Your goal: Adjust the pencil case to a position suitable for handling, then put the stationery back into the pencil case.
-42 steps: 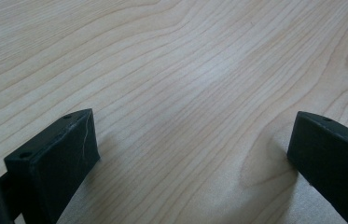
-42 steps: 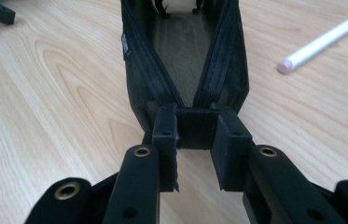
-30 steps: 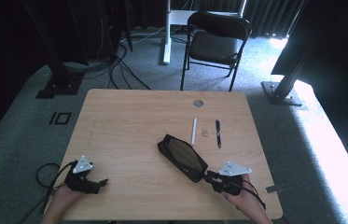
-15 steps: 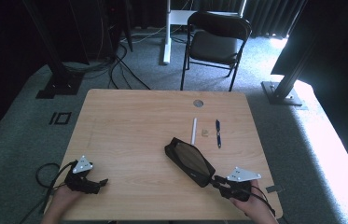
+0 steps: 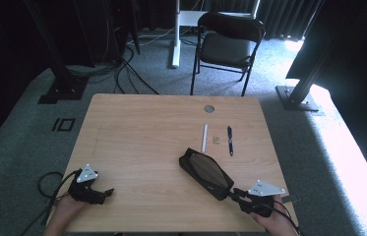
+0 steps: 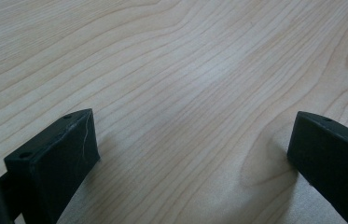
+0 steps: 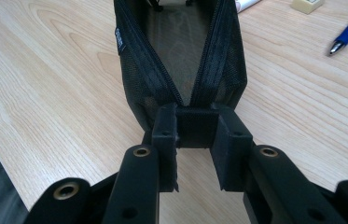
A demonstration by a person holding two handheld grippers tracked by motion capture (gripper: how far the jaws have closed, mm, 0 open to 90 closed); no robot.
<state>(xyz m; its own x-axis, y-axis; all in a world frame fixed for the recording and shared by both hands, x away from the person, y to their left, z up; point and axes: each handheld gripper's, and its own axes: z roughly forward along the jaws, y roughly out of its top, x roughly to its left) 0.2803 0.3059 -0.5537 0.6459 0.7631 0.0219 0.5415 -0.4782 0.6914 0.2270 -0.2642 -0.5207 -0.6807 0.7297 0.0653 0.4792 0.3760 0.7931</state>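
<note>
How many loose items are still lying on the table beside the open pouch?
3, all just beyond the pouch that the right gripper clamps: a white stick, a small eraser and a blue pen, side by side. The pouch could hide more inside.

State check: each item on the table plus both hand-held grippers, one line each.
pencil case: unzipped, mouth open, lying flat, gripped at its near end
right hand-held gripper: shut on the pencil case's end
left hand-held gripper: open, nothing between the jaws
blue pen: lying flat, untouched
white stick: lying flat, beside the case
eraser: loose on the table
</note>
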